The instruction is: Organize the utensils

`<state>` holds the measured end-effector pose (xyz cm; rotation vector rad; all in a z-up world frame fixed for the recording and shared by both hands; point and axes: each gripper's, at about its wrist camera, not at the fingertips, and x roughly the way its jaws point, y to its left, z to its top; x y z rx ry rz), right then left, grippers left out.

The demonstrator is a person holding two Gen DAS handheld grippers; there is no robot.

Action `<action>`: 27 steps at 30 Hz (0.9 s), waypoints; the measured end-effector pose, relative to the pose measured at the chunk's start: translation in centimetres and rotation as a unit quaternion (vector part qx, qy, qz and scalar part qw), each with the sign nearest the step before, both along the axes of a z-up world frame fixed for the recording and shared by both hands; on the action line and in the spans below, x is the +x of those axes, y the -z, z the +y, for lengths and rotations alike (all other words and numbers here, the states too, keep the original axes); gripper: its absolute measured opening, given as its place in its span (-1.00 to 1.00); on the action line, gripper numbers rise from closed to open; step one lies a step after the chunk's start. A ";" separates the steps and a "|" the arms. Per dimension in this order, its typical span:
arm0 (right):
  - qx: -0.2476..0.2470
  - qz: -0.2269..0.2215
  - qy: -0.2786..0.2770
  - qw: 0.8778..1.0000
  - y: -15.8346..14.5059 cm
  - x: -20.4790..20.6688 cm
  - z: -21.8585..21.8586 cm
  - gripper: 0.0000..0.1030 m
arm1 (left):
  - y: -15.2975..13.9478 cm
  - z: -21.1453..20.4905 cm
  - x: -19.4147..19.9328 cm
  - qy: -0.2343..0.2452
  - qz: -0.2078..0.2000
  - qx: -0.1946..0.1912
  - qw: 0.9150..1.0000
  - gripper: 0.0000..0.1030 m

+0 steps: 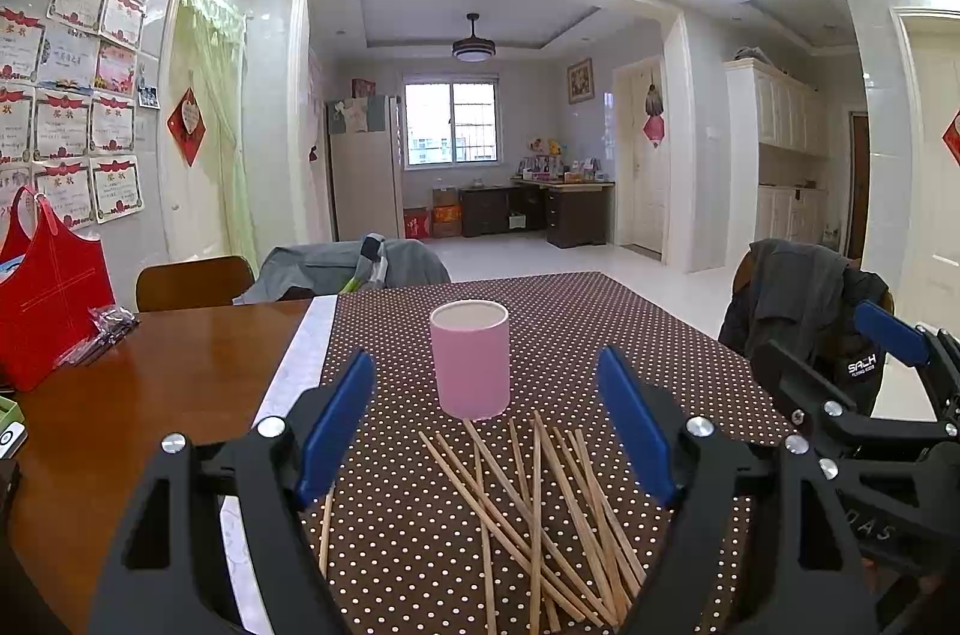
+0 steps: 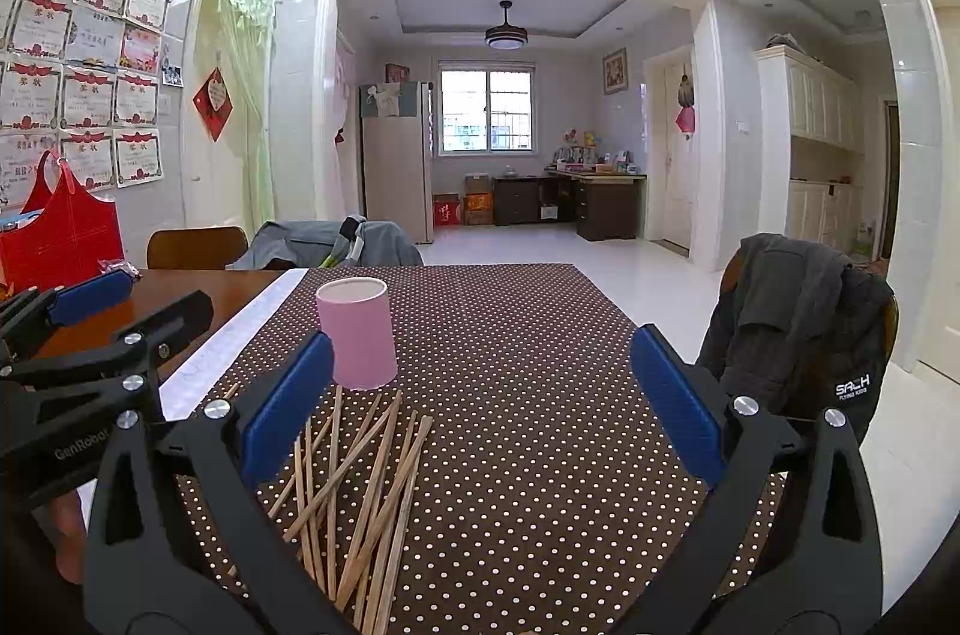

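With both grippers (image 1: 486, 425) (image 2: 480, 407) wide and empty, we should pinch one chopstick (image 1: 536, 515) mid-length, then tip it into the pink cup (image 1: 470, 359).

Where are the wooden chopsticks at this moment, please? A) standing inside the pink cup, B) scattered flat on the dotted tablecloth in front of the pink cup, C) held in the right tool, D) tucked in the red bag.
B: the chopsticks lie crossed on the dotted tablecloth just before the pink cup, with both tools open and holding nothing.
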<state>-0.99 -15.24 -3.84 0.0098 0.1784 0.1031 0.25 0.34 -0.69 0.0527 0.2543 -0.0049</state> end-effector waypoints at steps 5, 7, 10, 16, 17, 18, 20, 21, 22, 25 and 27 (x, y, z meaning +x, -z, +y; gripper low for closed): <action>0.001 0.001 -0.001 1.000 0.0 0.1 0.1 0.88 | 0.0 0.0 0.0 0.000 0.000 0.000 1.000 0.47; 0.001 0.002 -0.001 1.000 0.1 0.1 0.3 0.88 | 0.0 0.0 0.0 0.000 0.000 0.000 1.000 0.47; 0.001 0.001 -0.001 1.000 0.1 0.1 0.4 0.88 | -0.2 0.2 -0.1 0.001 0.000 0.000 1.000 0.47; 0.001 0.003 -0.002 1.000 0.1 0.2 0.5 0.88 | -0.5 0.3 -0.2 0.001 0.001 -0.002 1.000 0.47; 0.002 0.004 -0.002 1.000 0.2 0.2 0.6 0.88 | -0.5 0.3 -0.1 0.000 0.002 -0.001 1.000 0.47; 0.002 0.004 -0.002 1.000 0.2 0.2 0.7 0.88 | -0.5 0.3 -0.1 0.000 0.002 -0.001 1.000 0.47; 0.002 0.004 -0.003 1.000 0.2 0.2 0.6 0.88 | -0.5 0.3 -0.1 0.000 0.002 -0.001 1.000 0.47; 0.002 0.004 -0.002 1.000 0.2 0.2 0.6 0.88 | -0.5 0.3 -0.1 0.000 0.002 -0.002 1.000 0.47; 0.002 0.004 -0.002 1.000 0.3 0.2 0.6 0.88 | -0.5 0.3 -0.1 0.001 0.002 -0.002 1.000 0.47; 0.002 0.005 -0.002 1.000 0.2 0.2 0.5 0.88 | -0.5 0.3 -0.1 0.000 0.002 -0.001 1.000 0.47; 0.002 0.005 -0.002 1.000 0.2 0.2 0.5 0.88 | -0.5 0.3 -0.2 0.000 0.002 -0.001 1.000 0.47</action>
